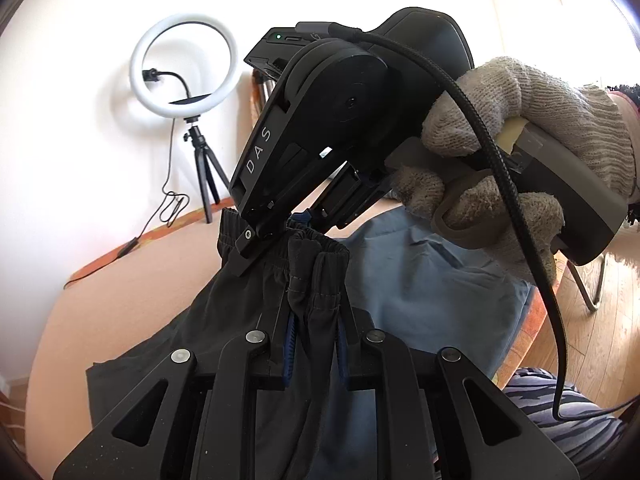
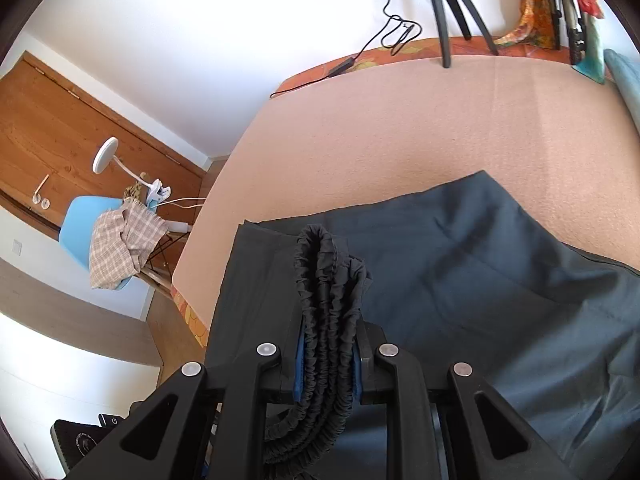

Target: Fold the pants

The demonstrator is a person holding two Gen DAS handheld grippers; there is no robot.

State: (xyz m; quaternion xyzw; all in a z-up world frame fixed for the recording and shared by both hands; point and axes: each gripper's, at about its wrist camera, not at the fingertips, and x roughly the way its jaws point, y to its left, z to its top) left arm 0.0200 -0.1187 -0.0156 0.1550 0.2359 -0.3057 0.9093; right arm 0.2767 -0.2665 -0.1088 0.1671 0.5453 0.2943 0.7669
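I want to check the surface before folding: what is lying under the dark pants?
Under the dark pants lies a peach-coloured cover on the table. What is directly beneath the cloth is hidden.

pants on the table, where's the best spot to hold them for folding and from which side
Hold the pants by the gathered elastic waistband, coming from above its edge. It is thick and bunched, so it fills the jaws. Both the left gripper and right gripper are already shut on it.
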